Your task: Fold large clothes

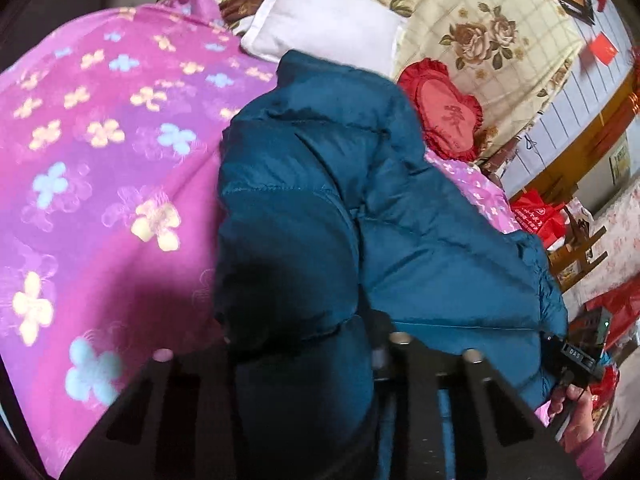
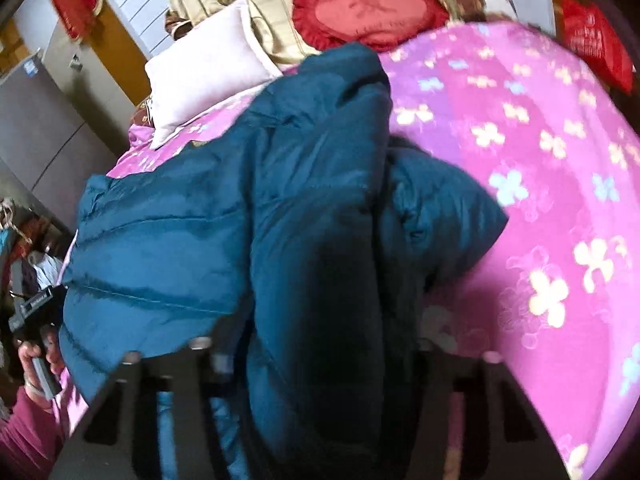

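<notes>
A large teal puffer jacket (image 1: 340,200) hangs over a bed with a pink flowered sheet (image 1: 100,140). My left gripper (image 1: 304,360) is shut on a thick fold of the jacket, which bulges between its black fingers (image 1: 168,400). The right wrist view shows the same jacket (image 2: 240,220), and my right gripper (image 2: 320,360) is shut on another fold of it, held off the pink sheet (image 2: 540,200). Each gripper shows at the edge of the other's view: the right one (image 1: 572,356), the left one (image 2: 36,312), each in a hand.
A white pillow (image 1: 320,20) and a red heart-shaped cushion (image 1: 444,112) lie at the head of the bed against a cream rose-print cover (image 1: 480,20). Red bags (image 1: 536,216) and clutter stand beside the bed. A grey cabinet (image 2: 40,132) stands at the left.
</notes>
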A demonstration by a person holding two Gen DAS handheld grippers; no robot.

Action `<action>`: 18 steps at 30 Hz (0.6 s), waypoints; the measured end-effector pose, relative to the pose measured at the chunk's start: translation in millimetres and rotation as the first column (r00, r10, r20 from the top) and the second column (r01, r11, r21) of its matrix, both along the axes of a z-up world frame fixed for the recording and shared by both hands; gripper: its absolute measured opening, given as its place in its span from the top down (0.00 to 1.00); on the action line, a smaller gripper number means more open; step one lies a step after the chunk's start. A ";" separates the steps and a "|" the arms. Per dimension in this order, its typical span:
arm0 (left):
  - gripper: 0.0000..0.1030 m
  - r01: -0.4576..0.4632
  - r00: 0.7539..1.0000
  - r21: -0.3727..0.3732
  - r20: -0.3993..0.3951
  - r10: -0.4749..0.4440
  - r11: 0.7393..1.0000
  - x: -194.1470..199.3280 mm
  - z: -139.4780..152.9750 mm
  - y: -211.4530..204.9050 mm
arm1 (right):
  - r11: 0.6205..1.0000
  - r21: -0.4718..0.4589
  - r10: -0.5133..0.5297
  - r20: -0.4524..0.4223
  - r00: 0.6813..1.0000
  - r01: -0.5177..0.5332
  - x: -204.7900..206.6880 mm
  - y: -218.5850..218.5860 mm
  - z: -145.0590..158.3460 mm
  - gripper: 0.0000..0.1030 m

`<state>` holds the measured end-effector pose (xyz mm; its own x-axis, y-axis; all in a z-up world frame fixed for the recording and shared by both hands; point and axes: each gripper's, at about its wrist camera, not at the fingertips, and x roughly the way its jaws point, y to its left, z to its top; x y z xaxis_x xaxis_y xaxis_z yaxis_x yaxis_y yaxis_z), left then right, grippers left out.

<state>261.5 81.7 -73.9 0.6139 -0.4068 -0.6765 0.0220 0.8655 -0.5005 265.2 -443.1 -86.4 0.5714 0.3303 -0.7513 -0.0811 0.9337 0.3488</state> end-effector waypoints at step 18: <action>0.76 0.044 0.996 0.193 -0.084 -0.029 0.980 -135.3 31.8 25.0 | 0.990 0.140 0.031 -0.027 0.999 -0.027 -173.1 -7.9 41.2 0.57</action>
<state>126.2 106.7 -42.1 0.5417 -0.2837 -0.7912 0.0221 0.9458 -0.3240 92.1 -450.9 -45.2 0.5384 0.4493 -0.7129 -0.0949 0.8729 0.4785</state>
